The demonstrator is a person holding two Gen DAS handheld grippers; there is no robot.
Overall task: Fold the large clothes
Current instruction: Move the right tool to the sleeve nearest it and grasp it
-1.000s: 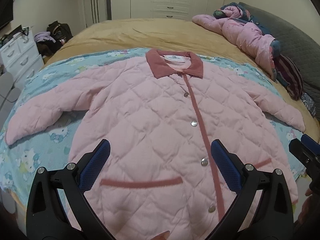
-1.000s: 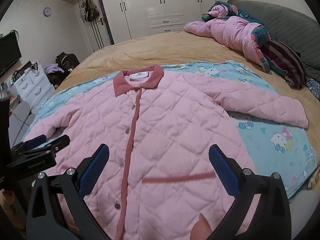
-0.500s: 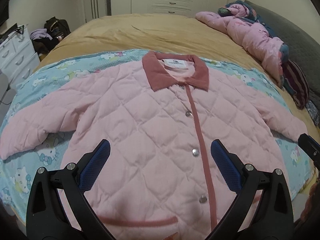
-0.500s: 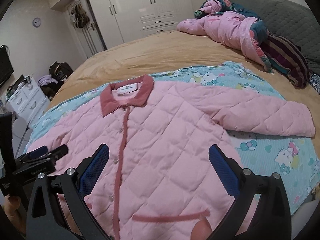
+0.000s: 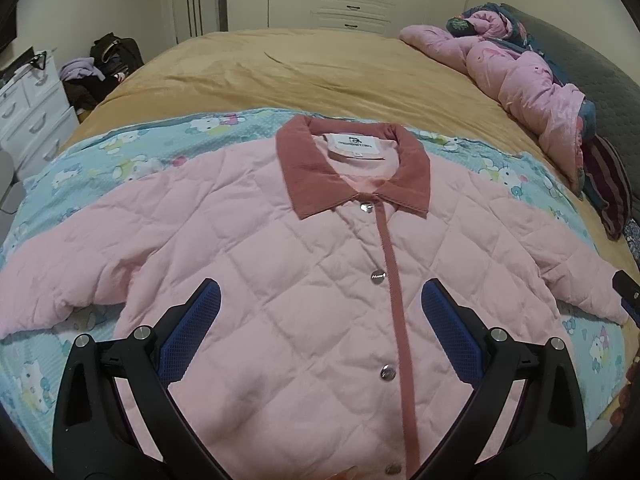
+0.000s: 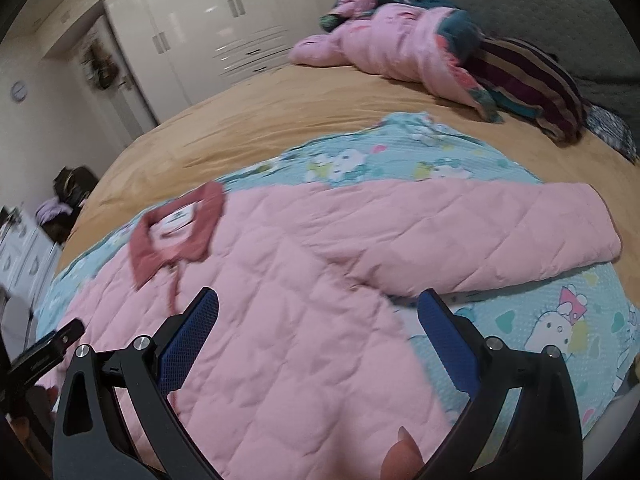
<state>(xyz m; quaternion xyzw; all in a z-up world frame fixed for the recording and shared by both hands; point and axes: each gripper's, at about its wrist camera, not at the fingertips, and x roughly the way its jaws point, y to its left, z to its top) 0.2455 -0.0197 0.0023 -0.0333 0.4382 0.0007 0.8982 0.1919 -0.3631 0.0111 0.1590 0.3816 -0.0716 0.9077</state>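
We have the pink quilted jacket [image 5: 256,264] spread face up and flat on the blue cartoon-print blanket [image 5: 132,160], which lies over the tan bedspread [image 5: 320,72]; laid out this way, with both sleeves stretched sideways, every edge is reachable and the first fold can be chosen freely. In the left wrist view the jacket fills the centre and lower half of the frame, its collar [image 5: 352,172] pointing to the top, and our left gripper [image 5: 320,312] hangs above the chest with its jaws spread wide, holding nothing. We judge it is placed there to line up on the body before going for a shoulder or sleeve. In the right wrist view our right gripper [image 6: 318,316] is likewise wide open and empty, hovering at the lower centre of the frame over the spot where the right-hand sleeve [image 6: 480,236] joins the body, so that sleeve looks like the likely first thing to fold inward. The jacket is padded with diamond stitching, closed down the front by metal snaps [image 5: 378,275] beside a dusty-rose placket, and the corduroy-like collar is the same rose, with a white label inside it. It looks thick and springy, so we expect folds to puff back unless pressed. A heap of other clothing [image 6: 400,52] sits at the upper right of that frame, well apart from the jacket.
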